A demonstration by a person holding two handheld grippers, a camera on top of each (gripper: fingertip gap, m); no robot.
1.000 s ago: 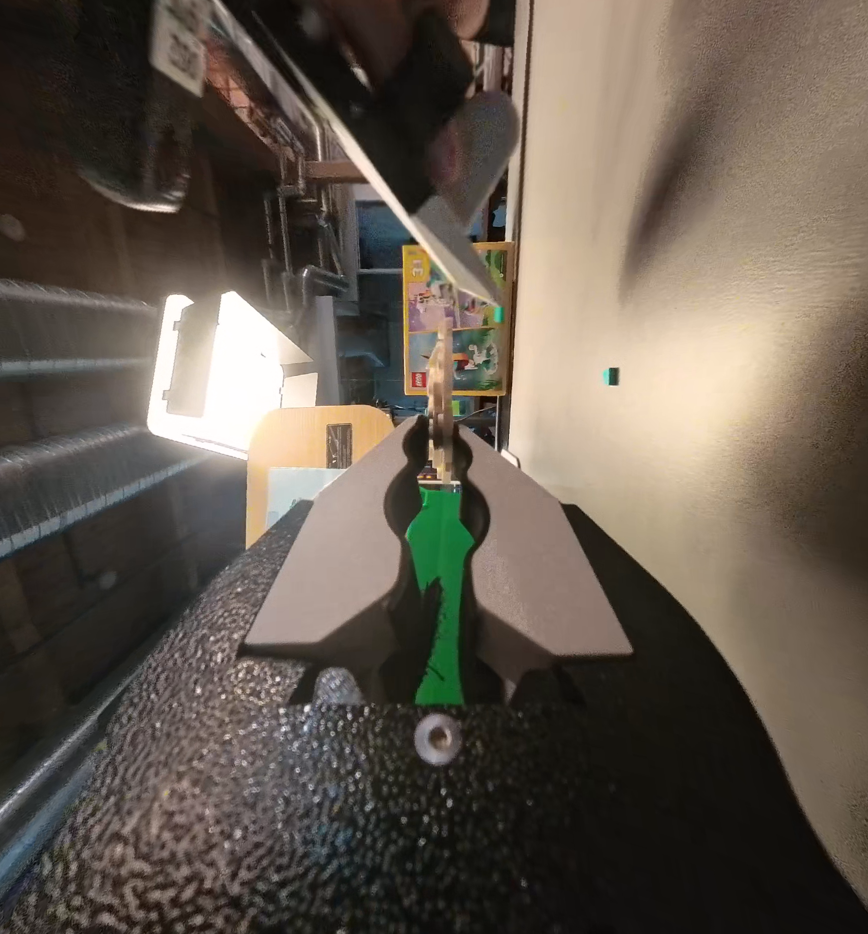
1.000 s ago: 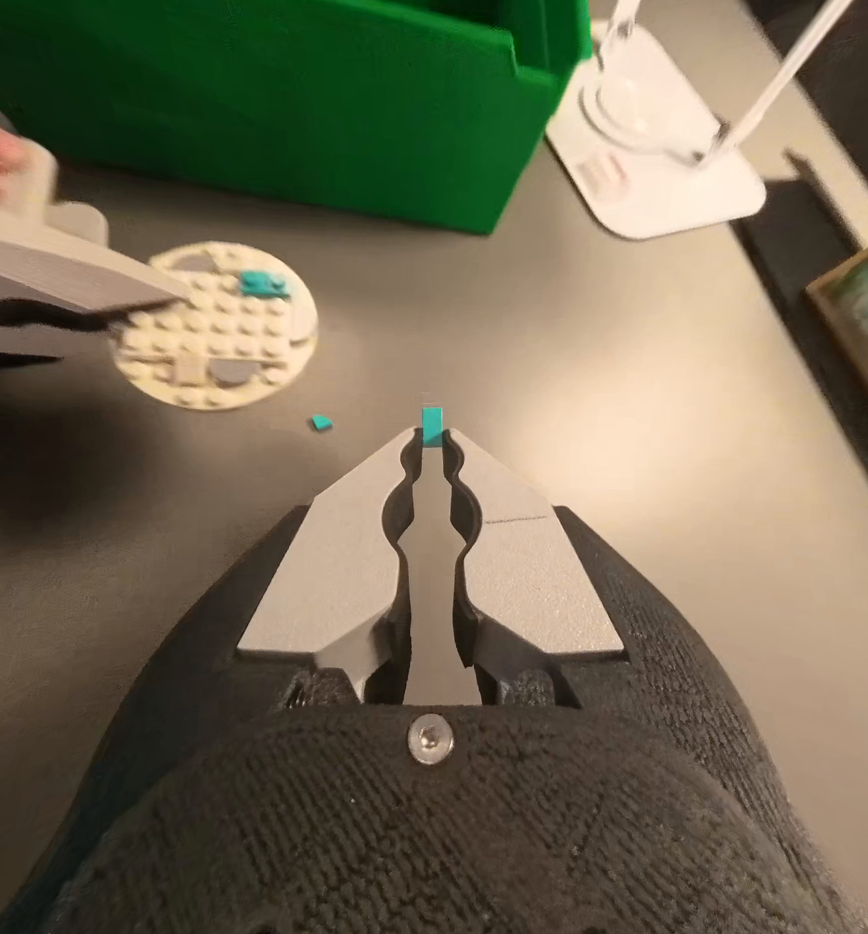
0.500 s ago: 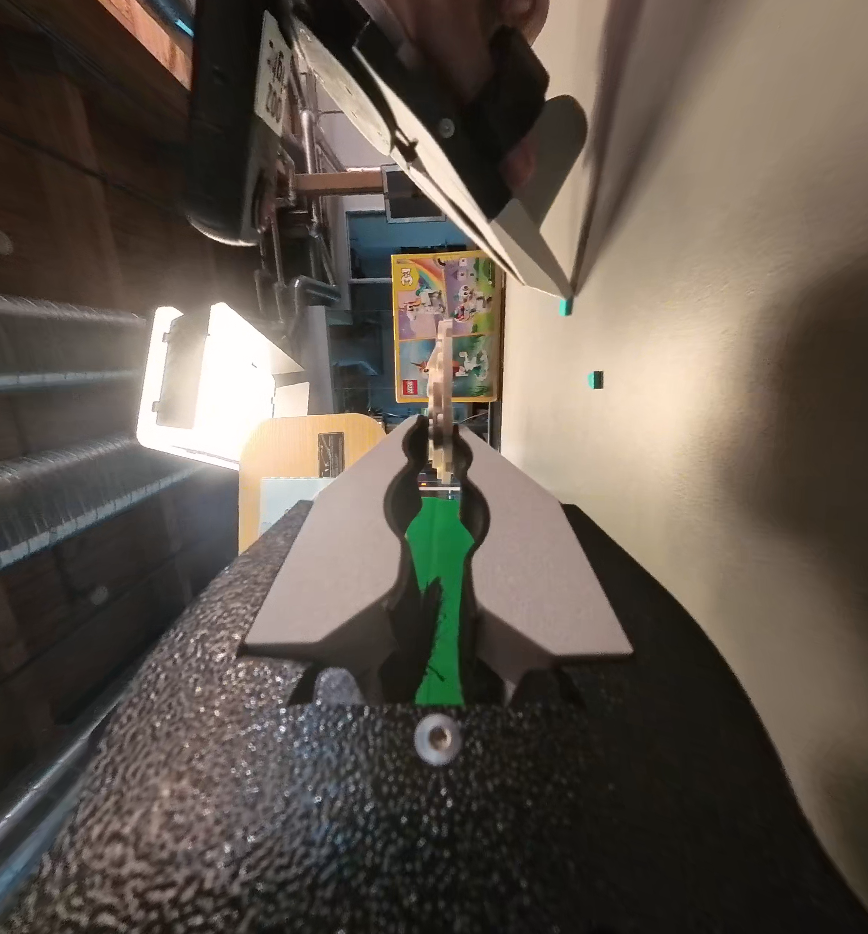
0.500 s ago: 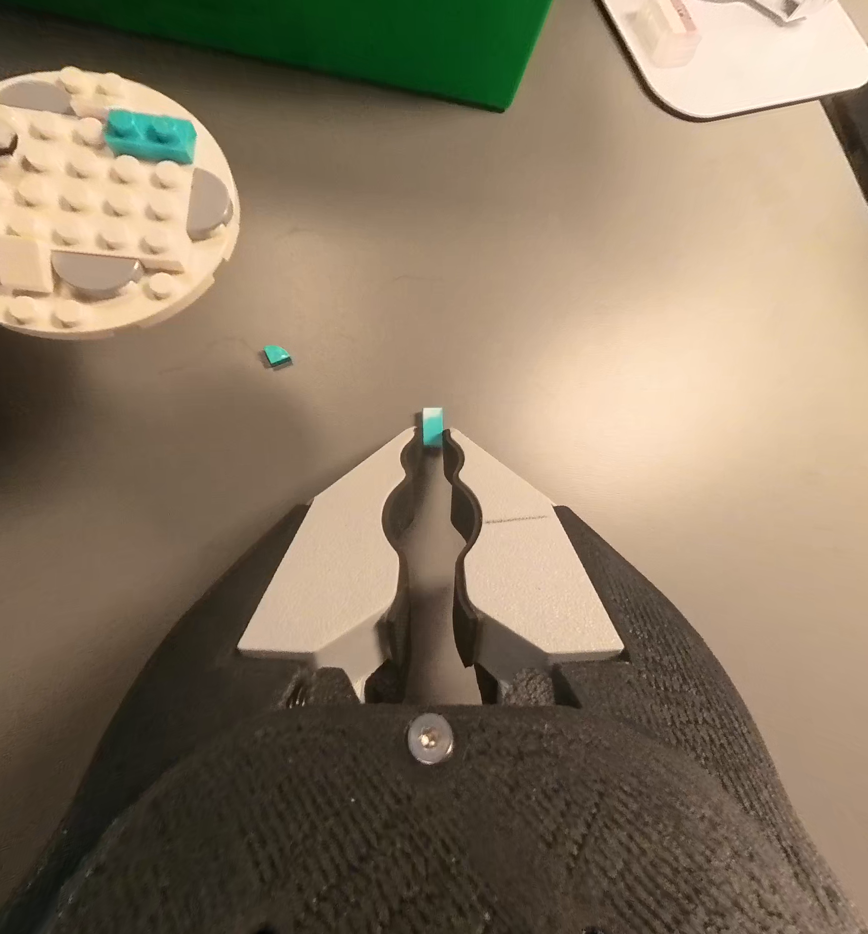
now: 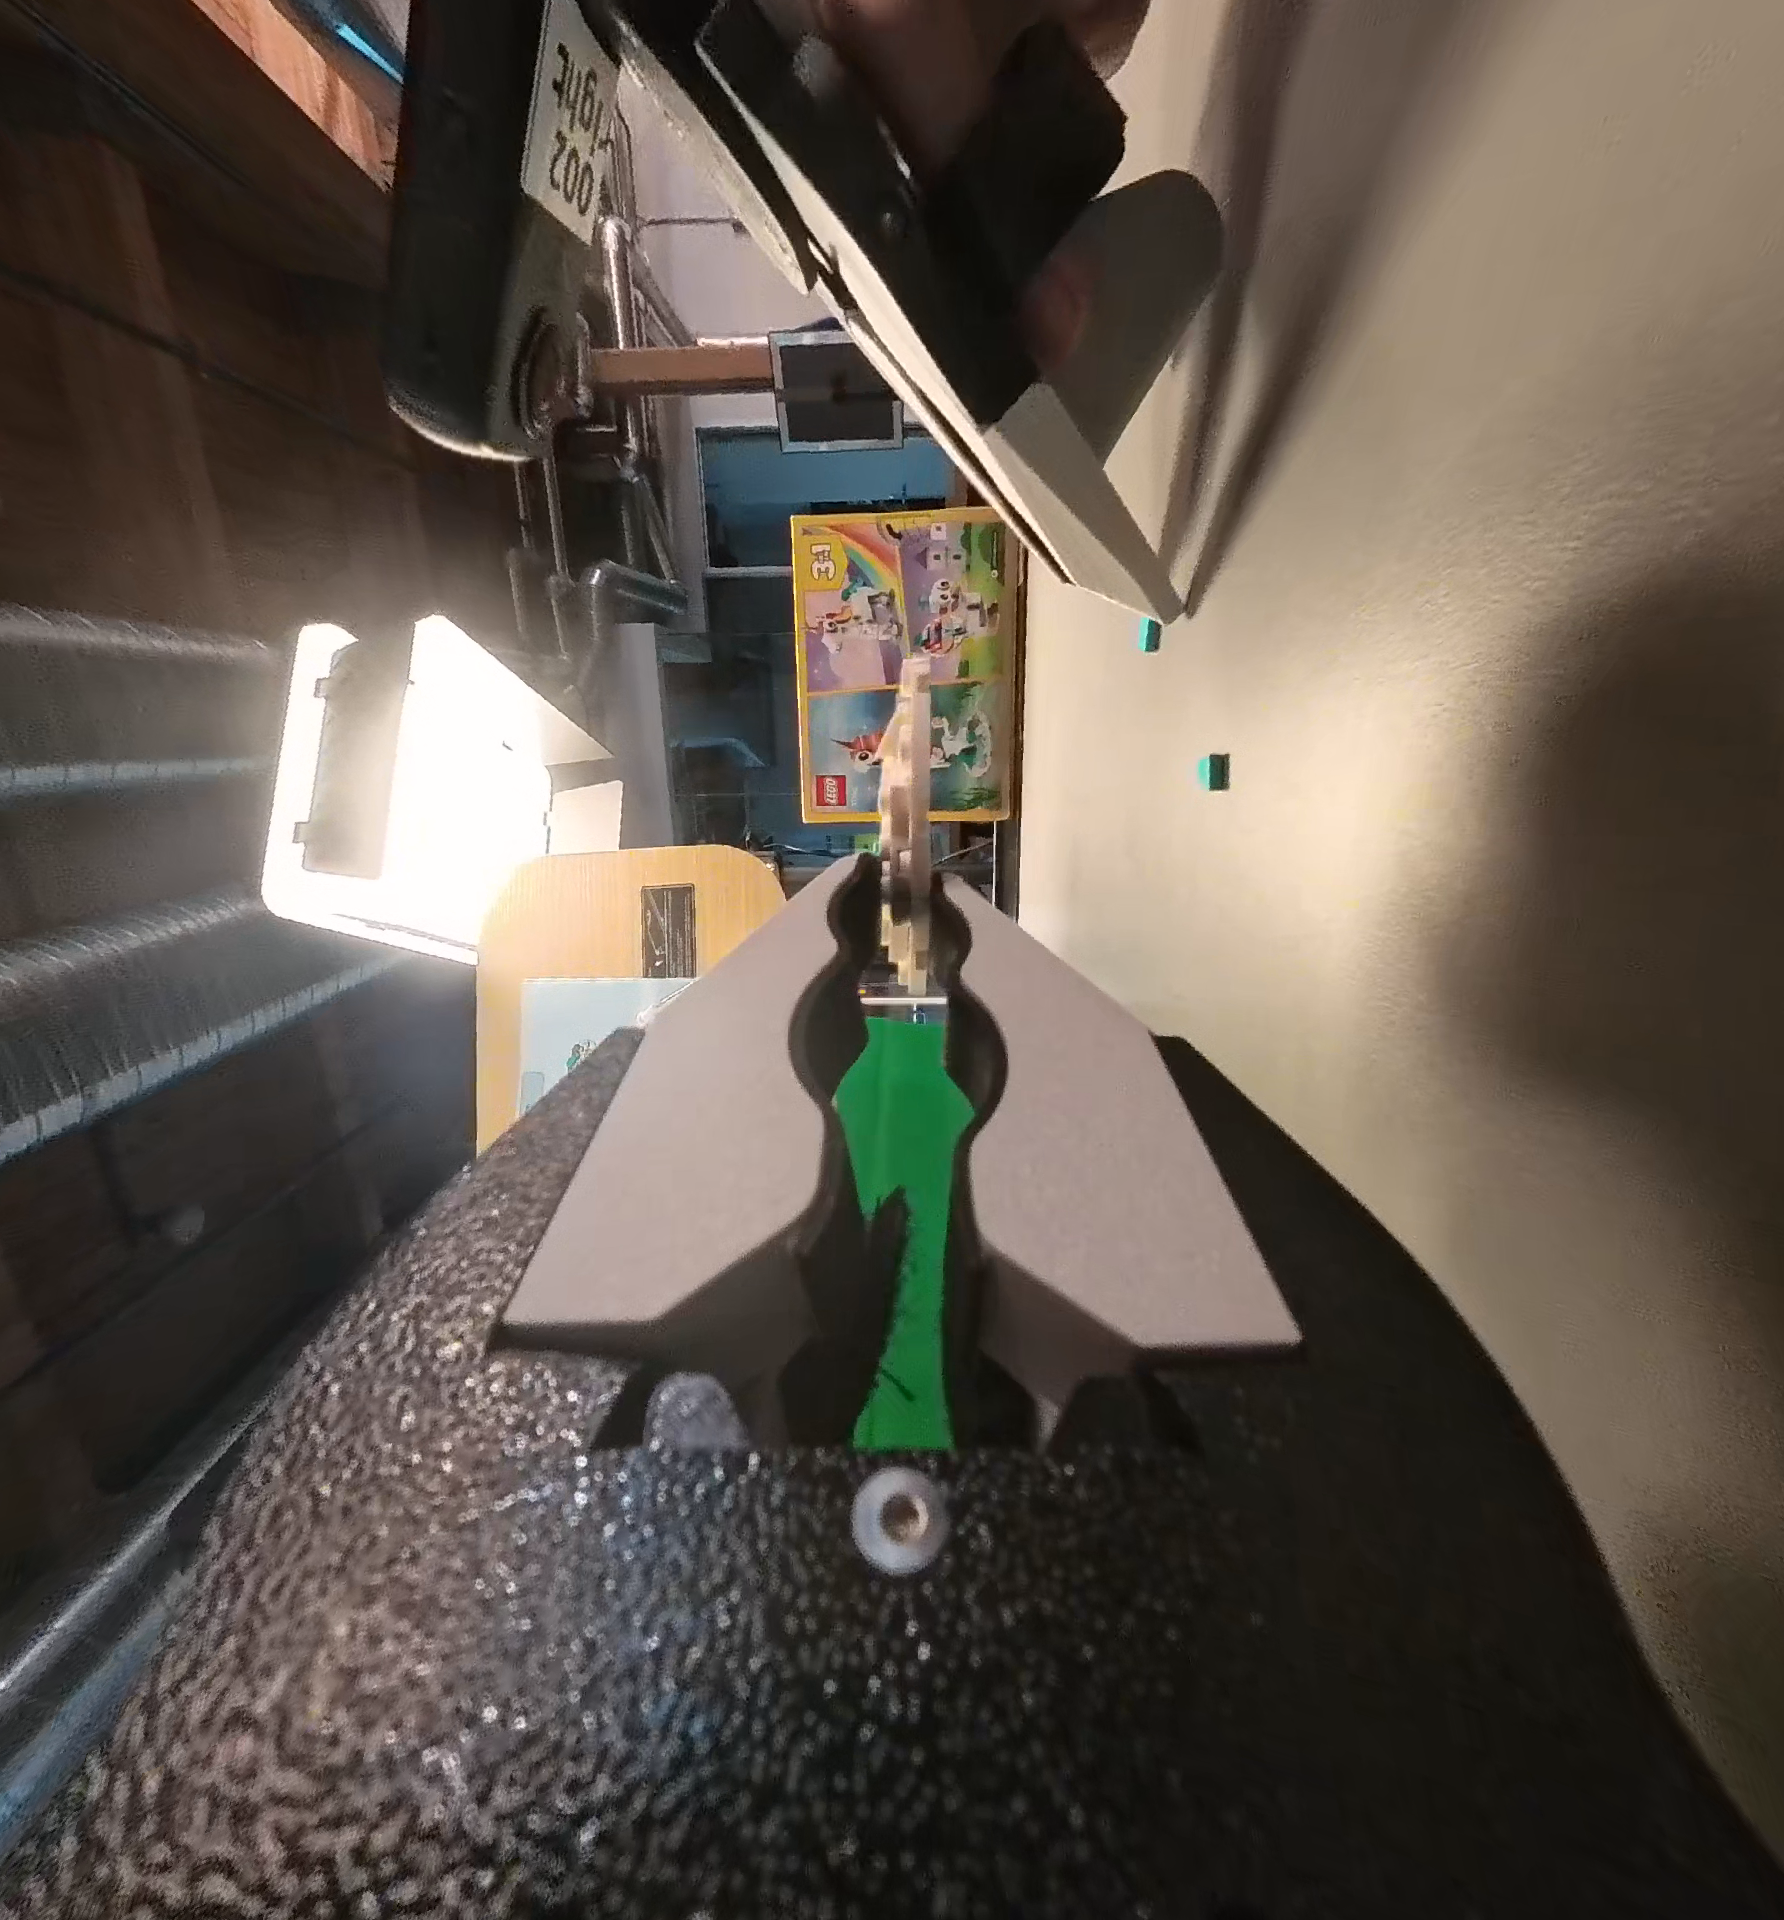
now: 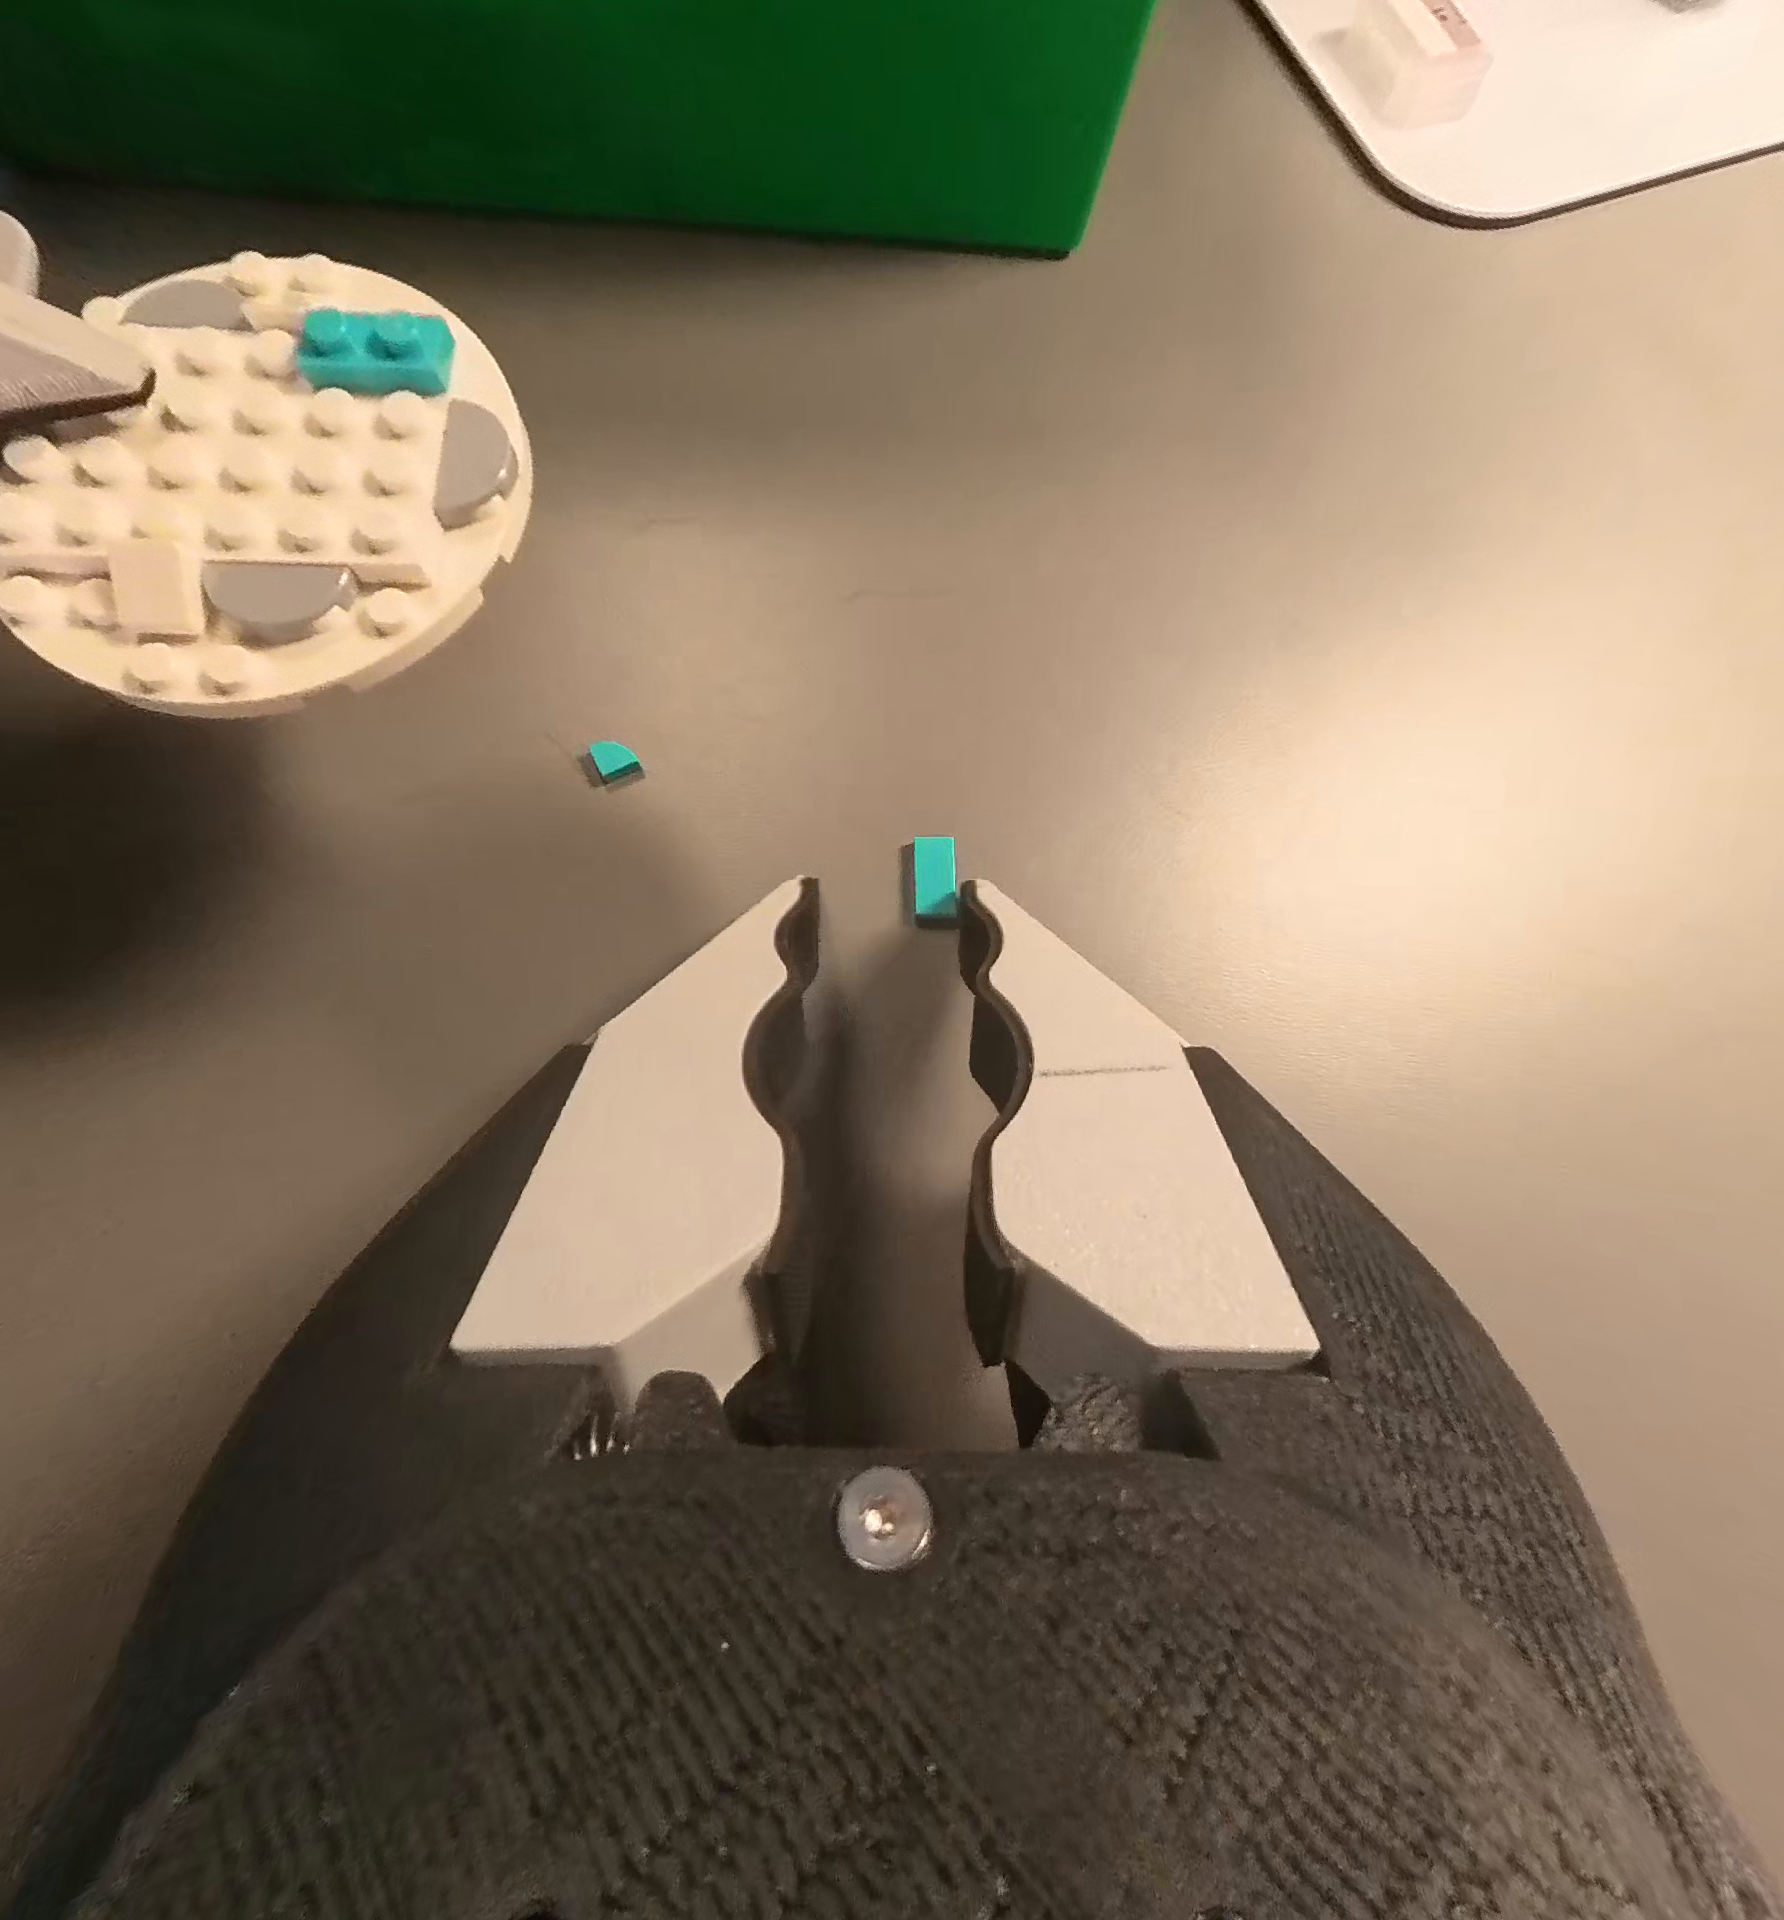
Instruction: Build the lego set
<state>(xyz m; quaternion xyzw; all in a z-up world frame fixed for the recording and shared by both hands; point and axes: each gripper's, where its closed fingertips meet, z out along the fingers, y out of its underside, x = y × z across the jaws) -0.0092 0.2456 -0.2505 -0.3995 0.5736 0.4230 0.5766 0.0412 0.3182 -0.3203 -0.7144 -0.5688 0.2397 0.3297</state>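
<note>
My left gripper [image 5: 903, 883] is shut on the edge of a round white studded plate [image 5: 910, 774], seen edge-on and held above the table. In the right wrist view the plate [image 6: 244, 488] carries a teal two-stud brick [image 6: 374, 351], grey half-round tiles and a white tile, with a left fingertip [image 6: 36, 358] on its rim. My right gripper [image 6: 888, 888] is open and empty. A small teal tile [image 6: 933, 879] lies on the table just inside its right fingertip. A teal quarter-round tile [image 6: 615, 762] lies loose between tile and plate.
A green bin [image 6: 555, 104] stands behind the plate. A white stand base [image 6: 1542, 104] is at the back right. The set's box [image 5: 971, 727] stands at the far table edge, and an instruction booklet [image 5: 576, 1039] is beside it. My hands' fingertips stand some 12 cm from each other.
My right gripper opened and let go of the teal tile, which now lies on the table by its right fingertip. My left gripper still holds the plate.
</note>
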